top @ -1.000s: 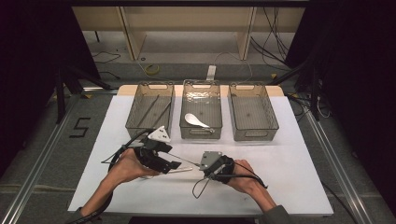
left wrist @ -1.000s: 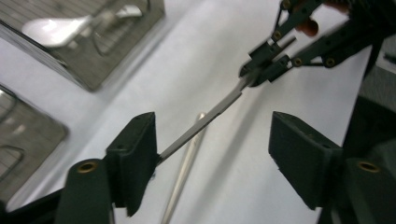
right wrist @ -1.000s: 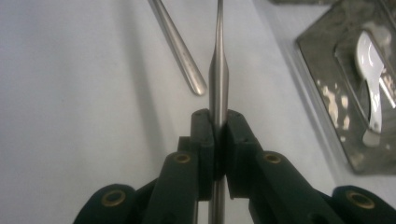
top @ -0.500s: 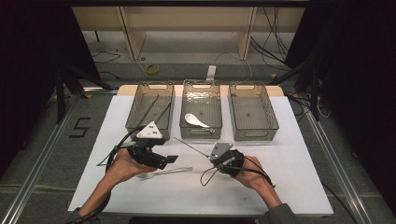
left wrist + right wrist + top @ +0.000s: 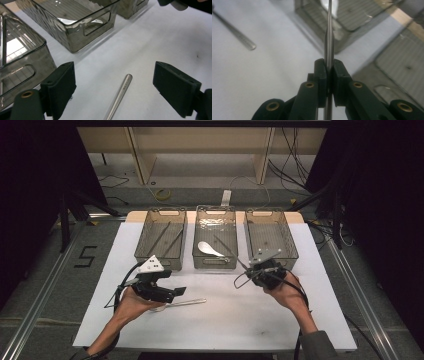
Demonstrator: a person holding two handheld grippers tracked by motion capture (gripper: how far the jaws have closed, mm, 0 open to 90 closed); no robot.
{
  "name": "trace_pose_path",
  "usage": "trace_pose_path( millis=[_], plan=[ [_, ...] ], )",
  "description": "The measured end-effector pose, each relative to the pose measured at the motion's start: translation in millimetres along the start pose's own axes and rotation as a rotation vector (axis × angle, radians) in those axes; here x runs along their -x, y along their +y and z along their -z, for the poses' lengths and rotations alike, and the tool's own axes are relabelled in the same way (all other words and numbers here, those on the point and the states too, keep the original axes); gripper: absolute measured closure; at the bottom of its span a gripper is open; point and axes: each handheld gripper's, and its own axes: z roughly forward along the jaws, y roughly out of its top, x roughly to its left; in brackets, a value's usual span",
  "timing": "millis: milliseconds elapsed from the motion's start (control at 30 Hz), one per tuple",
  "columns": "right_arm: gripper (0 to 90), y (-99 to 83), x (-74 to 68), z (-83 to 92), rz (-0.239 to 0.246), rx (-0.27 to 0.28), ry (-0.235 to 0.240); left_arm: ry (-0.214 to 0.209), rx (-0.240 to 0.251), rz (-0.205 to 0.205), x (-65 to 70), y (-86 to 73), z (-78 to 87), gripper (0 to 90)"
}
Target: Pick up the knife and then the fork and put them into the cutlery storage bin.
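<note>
From the high view, three clear bins sit in a row near the far edge of the table (image 5: 320,320), which is covered in white. The left bin (image 5: 161,240) has a couple of thin rods in it, the middle bin (image 5: 215,240) holds a white spoon (image 5: 210,249), and the right bin (image 5: 270,237) is the one the right hand-held gripper (image 5: 248,268) is closest to. That gripper is pinched on a thin metal rod (image 5: 227,251) that sticks out toward the far-left, over the near end of the middle bin. The left hand-held gripper (image 5: 181,292) is over toward the near-left part of the table, and a second metal rod (image 5: 186,303) lies flat on the table just by its tips, pointing toward the right edge.

In the left gripper view, the left gripper's jaws have just been opening and now stand wide apart. The second rod (image 5: 120,95) lies on the table between them, and neither pad touches it. The left bin (image 5: 22,65) and middle bin (image 5: 75,27) are just ahead.

In the right gripper view, the jaws are clamped tight on the thin rod (image 5: 329,37), which runs straight up out of the pads toward a bin's corner (image 5: 337,47). The tip of the second rod (image 5: 242,38) shows off to the upper left, lying on the table.
</note>
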Motion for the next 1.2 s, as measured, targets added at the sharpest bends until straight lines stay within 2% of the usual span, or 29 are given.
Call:
trace_pose_path(
  millis=[100, 233, 400, 533, 733, 933, 1033, 1133, 1200],
  plan=[
    [84.3, 8.0, 18.5, 6.5, -0.045, 0.001, -0.019, 0.007, -0.012, 0.012, -1.6, -4.4, -0.8, 16.5],
    [84.3, 17.9, 44.1, 8.2, -0.088, -0.006, -0.037, 0.009, -0.023, -0.008, 0.0, -6.3, -0.8, 16.4],
    [84.2, 27.6, 73.5, 0.8, -0.163, -0.038, -0.074, 0.011, -0.029, 0.004, -0.6, -7.5, -1.7, 16.1],
    [84.2, 33.8, 91.8, -11.7, -0.222, -0.068, -0.099, 0.010, -0.029, -0.004, -1.3, -7.5, -1.3, 16.1],
    [84.2, 42.4, 108.0, -31.2, -0.293, -0.105, -0.117, 0.015, 0.022, -0.005, 0.2, -7.5, 1.0, 16.1],
    [84.2, 40.2, 118.0, -48.6, -0.359, -0.136, -0.134, 0.008, 0.067, 0.010, -0.7, -7.1, 4.0, 16.1],
    [84.1, 39.0, 121.4, -52.3, -0.389, -0.138, -0.143, 0.000, 0.071, 0.018, -1.3, -7.1, 4.4, 16.1],
    [84.1, 37.6, 124.1, -54.6, -0.419, -0.144, -0.154, -0.001, 0.048, 0.001, -0.2, -7.3, 2.2, 16.3],
    [84.1, 36.9, 125.5, -56.7, -0.431, -0.151, -0.158, -0.002, 0.055, 0.003, 1.0, -7.0, 1.7, 16.2]
  ],
)
